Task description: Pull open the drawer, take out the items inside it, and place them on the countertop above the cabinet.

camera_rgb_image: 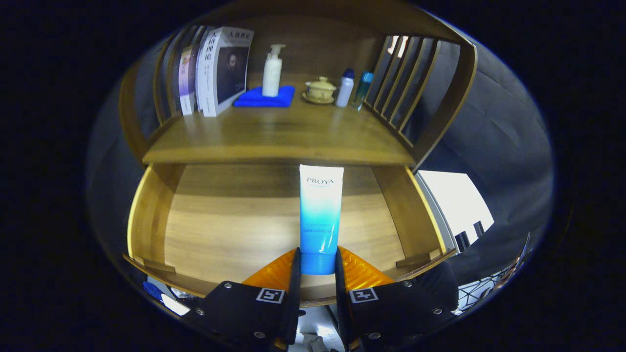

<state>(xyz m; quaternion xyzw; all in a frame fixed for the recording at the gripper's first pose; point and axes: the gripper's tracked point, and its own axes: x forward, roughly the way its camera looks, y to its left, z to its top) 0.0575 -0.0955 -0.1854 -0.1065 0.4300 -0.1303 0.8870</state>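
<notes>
Step in hand, by my read: lift the tube (320, 215) out of the open drawer (146, 215) and get it up onto the countertop (279, 137). Gripper (317, 261) is closed down to the tube's width, both fingers pressing its cap end, w/ the tube's body pointing away over the drawer floor toward the back. To do it well: keep the squeeze steady (soft plastic, prob. slippery, and held only at the cap end so the long body may droop or swing), raise it straight until it clears the countertop's front edge – that lip sits right over the tube's far end – then carry fwd and set it on bare wood. Going left to right on the countertop: books (215, 68) standing against the left slatted side, then a blue cloth (264, 98) w/ a white pump bottle (272, 71) on it, a lidded cup on a saucer (320, 90), and two small bottles (353, 88) just beside the right slats. All of these sit toward the back, so the front strip of wood looks free – best landing spot, approx. centre, well apart from the pump bottle and cup, which could tip if knocked. Drawer floor otherwise looks bare, so this may be the last item, tho the corners under the lip are hidden.
</notes>
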